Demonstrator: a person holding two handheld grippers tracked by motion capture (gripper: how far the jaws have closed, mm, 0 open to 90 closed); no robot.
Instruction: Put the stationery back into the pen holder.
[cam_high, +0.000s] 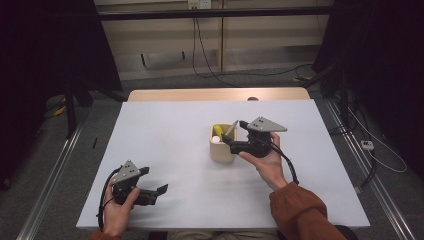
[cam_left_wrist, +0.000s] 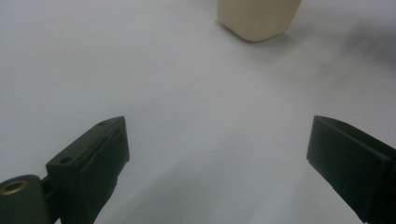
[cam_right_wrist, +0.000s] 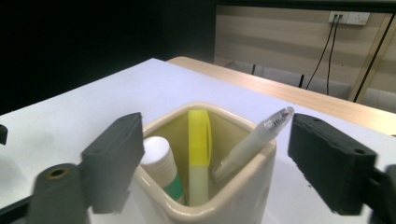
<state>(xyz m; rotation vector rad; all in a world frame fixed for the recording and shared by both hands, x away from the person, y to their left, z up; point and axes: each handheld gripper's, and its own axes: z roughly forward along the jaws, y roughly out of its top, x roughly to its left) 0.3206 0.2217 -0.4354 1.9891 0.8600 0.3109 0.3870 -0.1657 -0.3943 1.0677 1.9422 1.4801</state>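
Right gripper (cam_high: 239, 135) is sitting at the cream pen cup (cam_high: 222, 147), jaws spread wide and gripping nothing. In the right gripper view (cam_right_wrist: 212, 154) the jaws are standing on either side of the cup's (cam_right_wrist: 224, 203) near rim, neither pad touching it. Cup is sitting directly ahead of and below the jaws.

Inside the cup, as seen from that gripper: a clear-capped pen (cam_right_wrist: 252, 142) is leaning toward the right-hand jaw, its tip poking above the rim, just beside that jaw's pad with a sliver of gap showing. A yellow highlighter (cam_right_wrist: 199, 154) is standing upright in the middle. A white stick with a green band (cam_right_wrist: 161, 165) is sitting close behind the left-hand jaw. In the high view the pen (cam_high: 230, 129) is angling up out of the cup toward the gripper's fingertips.

Left gripper (cam_high: 155, 181) is resting low over the white table (cam_high: 165, 150), well apart from the cup, jaws also wide open with nothing between them. In the left gripper view (cam_left_wrist: 217, 154) bare table (cam_left_wrist: 187, 93) is lying between the jaws, and the cup's base (cam_left_wrist: 257, 18) is showing far ahead, slightly to the right of centre.

Person's hands are holding both grippers from below; an orange sleeve (cam_high: 300, 210) is covering the right forearm.
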